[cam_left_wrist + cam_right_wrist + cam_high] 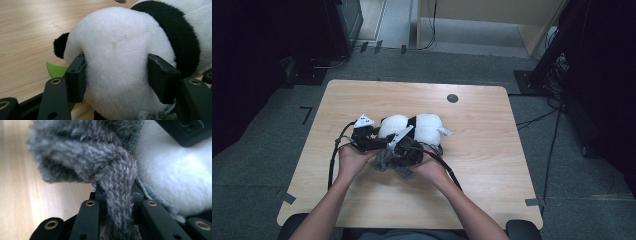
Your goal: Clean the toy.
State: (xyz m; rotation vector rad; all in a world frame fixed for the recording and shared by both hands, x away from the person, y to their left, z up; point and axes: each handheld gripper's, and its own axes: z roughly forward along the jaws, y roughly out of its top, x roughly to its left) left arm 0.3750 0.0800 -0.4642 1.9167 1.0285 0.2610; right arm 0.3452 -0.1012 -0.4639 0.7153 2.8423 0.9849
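Lying near the middle of the wooden table [482, 165], the toy panda [419, 126] rests on its side, its white head toward nine o'clock and its white body toward three o'clock, a black band between them. We note a grey knitted scarf [387, 159] bunched at the panda's six o'clock edge, touching the plush. A green leaf-shaped piece [56, 70] lies flat on the table under the head, at eight o'clock in the left gripper view.

The left gripper [364, 134] sits at the panda's nine o'clock; its jaws stand about half apart and press into both sides of the white head, gripping it. The right gripper [404, 147] sits at the panda's six o'clock; its jaws are nearly closed and pinch a strand of the scarf, which runs up from between them.

We record a small dark disc [452, 98] on the table at the panda's one o'clock, well apart.
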